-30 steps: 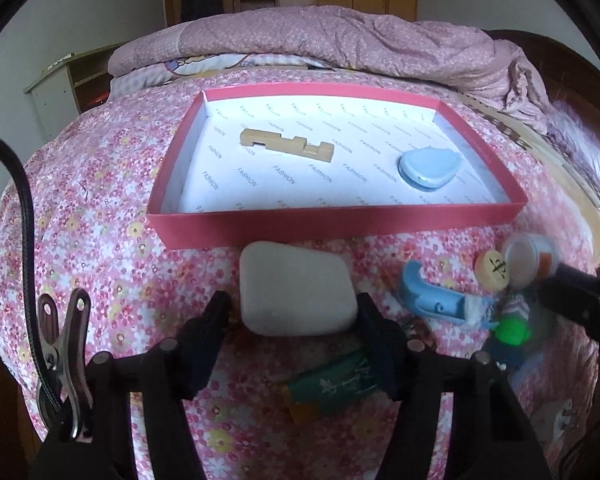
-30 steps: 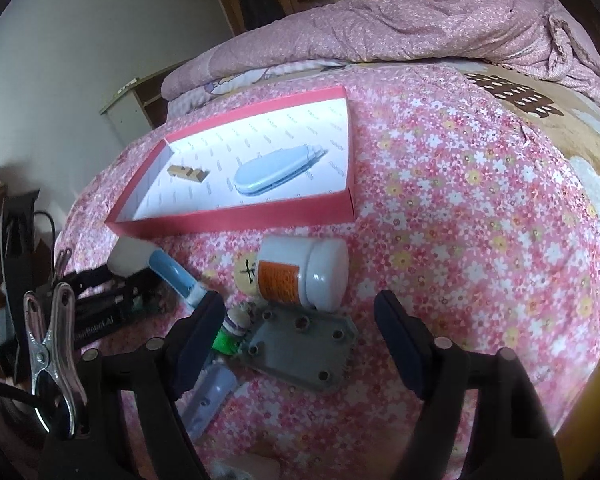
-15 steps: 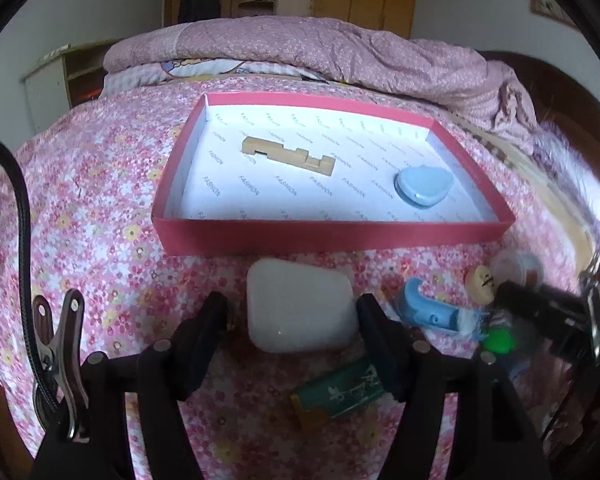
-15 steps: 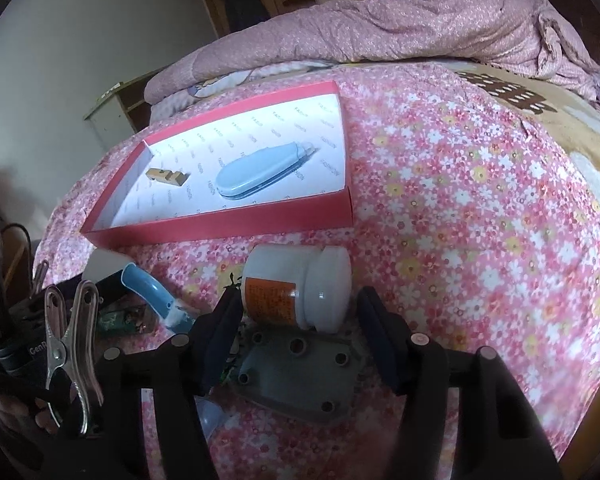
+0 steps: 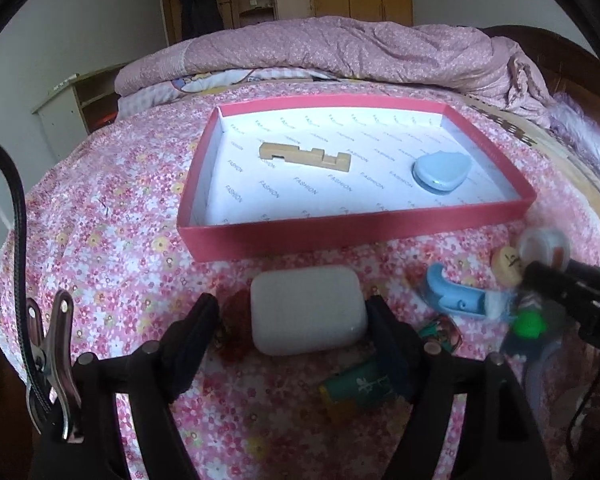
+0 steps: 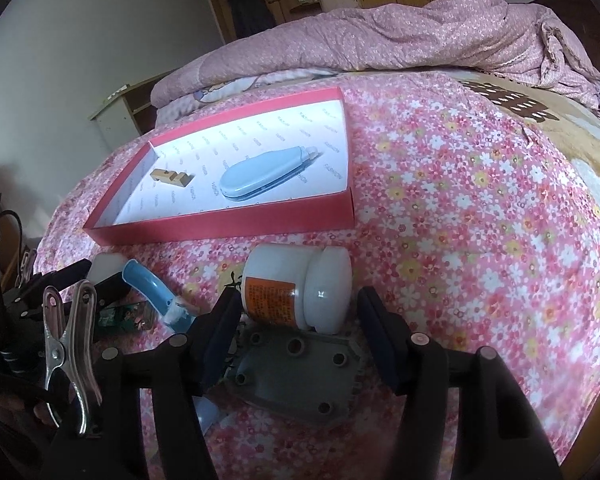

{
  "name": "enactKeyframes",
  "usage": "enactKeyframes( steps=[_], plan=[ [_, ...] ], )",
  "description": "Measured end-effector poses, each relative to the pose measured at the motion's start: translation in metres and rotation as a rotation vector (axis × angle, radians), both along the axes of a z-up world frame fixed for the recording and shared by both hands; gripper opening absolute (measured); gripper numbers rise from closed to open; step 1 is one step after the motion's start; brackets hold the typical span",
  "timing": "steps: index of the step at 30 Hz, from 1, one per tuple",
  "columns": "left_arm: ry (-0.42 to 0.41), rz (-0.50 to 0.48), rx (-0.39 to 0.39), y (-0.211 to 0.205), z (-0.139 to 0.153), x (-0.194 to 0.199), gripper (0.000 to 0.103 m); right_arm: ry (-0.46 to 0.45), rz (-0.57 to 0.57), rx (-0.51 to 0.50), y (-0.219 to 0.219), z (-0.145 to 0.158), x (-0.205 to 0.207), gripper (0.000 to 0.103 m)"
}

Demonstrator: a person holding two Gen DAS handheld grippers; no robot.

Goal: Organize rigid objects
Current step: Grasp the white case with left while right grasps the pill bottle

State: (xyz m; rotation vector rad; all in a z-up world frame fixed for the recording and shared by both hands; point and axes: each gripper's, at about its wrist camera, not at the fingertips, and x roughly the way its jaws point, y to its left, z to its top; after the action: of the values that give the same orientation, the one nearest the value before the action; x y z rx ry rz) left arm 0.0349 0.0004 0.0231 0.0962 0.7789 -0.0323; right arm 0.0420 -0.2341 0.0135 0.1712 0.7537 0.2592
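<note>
Red box (image 5: 352, 228), white lining, on pink floral bedspread (image 5: 112, 216).

We note a matt white rounded case (image 5: 308, 310) between the left fingers (image 5: 196, 328), smooth plastic. Between the right fingers (image 6: 224, 320) lies a glossy white plastic jar (image 6: 300, 290), paper-labelled. Ahead, a red cardboard box (image 5: 352, 232), paper-lined, holds an unfinished wood piece (image 5: 304, 156). Floral cloth bedspread (image 6: 480, 208) below.

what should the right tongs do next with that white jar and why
Probably close on the white jar and lift it toward the red box. The jar lies on its side between the right tongs, whose pads look close to its ends without clearly pressing. The box already holds a wooden piece and a blue dispenser, with room left.
</note>
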Motion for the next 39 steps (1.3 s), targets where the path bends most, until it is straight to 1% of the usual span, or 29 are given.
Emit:
enactKeyframes(
  steps=[2,4,6,8,10,13,14,22,23,25,30,32,34,36,37,39],
  plan=[
    [0.009,-0.001,-0.008,0.003,0.000,-0.001,0.082,-0.007,0.001,0.006,-0.001,-0.001,-0.001,0.062],
    [0.016,0.013,0.001,0.004,0.000,-0.001,0.082,-0.012,0.002,0.015,-0.002,-0.001,-0.002,0.062],
    [-0.018,0.047,0.017,0.004,0.003,-0.005,0.082,-0.015,0.005,0.022,-0.002,-0.001,-0.002,0.063],
    [-0.040,0.045,0.024,0.002,0.005,-0.006,0.083,-0.018,0.008,0.026,-0.002,-0.001,-0.003,0.063],
    [-0.025,0.026,0.037,-0.003,0.003,-0.002,0.084,-0.021,0.008,0.027,-0.003,-0.001,-0.003,0.063],
    [-0.002,0.023,0.064,-0.007,-0.004,0.005,0.084,-0.021,0.008,0.028,-0.003,-0.001,-0.003,0.063],
    [-0.012,0.028,0.053,-0.007,-0.004,0.004,0.084,-0.021,0.008,0.028,-0.003,-0.001,-0.003,0.063],
    [0.003,0.041,-0.030,0.005,-0.005,0.008,0.084,-0.021,0.007,0.017,-0.002,-0.001,-0.003,0.063],
    [0.001,0.042,-0.034,0.006,-0.005,0.008,0.083,-0.021,0.007,0.015,-0.002,-0.001,-0.003,0.063],
    [-0.003,0.045,-0.040,0.007,-0.004,0.007,0.077,-0.021,0.006,0.009,0.000,-0.001,-0.003,0.063],
    [-0.013,0.041,-0.058,0.009,-0.004,0.005,0.077,-0.026,-0.001,0.004,0.000,-0.001,-0.003,0.063],
    [-0.019,0.039,-0.064,0.010,-0.005,0.003,0.077,-0.029,-0.010,0.002,0.000,-0.002,-0.003,0.061],
    [-0.022,0.038,-0.075,0.012,-0.005,0.002,0.077,-0.031,-0.022,-0.007,-0.001,-0.002,-0.003,0.057],
    [-0.025,0.036,-0.090,0.014,-0.004,0.001,0.077,-0.033,-0.029,-0.013,-0.001,-0.002,-0.003,0.054],
    [-0.025,0.036,-0.096,0.015,-0.003,0.000,0.077,-0.034,-0.035,-0.016,-0.001,-0.002,-0.004,0.051],
    [-0.030,0.032,-0.110,0.017,-0.001,-0.003,0.077,-0.032,-0.039,-0.015,-0.002,-0.001,-0.004,0.051]
  ],
)
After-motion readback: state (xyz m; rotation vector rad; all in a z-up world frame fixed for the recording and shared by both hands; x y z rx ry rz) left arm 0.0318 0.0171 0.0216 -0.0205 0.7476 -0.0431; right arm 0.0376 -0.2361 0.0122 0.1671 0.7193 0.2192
